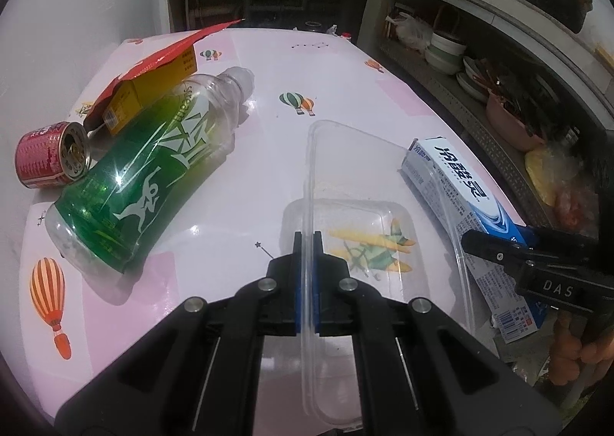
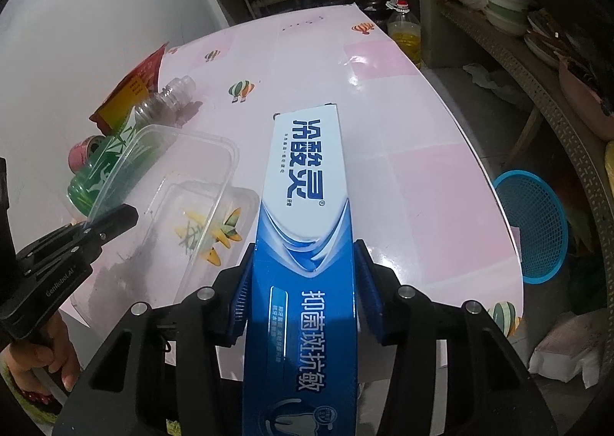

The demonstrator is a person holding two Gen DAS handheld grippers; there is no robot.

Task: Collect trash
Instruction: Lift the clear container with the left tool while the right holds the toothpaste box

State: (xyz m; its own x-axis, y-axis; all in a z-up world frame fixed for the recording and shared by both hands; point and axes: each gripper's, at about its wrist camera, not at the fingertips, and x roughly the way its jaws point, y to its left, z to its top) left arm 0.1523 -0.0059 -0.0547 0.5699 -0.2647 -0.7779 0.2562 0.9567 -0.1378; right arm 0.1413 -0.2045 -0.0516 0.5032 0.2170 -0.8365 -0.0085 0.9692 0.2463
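A clear plastic clamshell container (image 1: 345, 163) lies open on the pink table (image 1: 326, 63). My left gripper (image 1: 306, 240) is shut on the thin raised edge of its lid. A blue and white toothpaste box (image 2: 307, 167) lies along the table's right edge (image 1: 456, 182), and my right gripper (image 2: 303, 263) is shut on its blue near end, with a pad against each long side. An empty green-labelled bottle (image 1: 153, 175) lies on its side at the left, with a red can (image 1: 50, 159) and a red and yellow carton (image 1: 153, 79) beside it.
A blue mesh basket (image 2: 533, 225) stands on the floor right of the table. An oil bottle (image 2: 403, 33) stands beyond the far corner. Shelves with bowls (image 1: 445, 48) and pots run along the right. A white wall bounds the left side.
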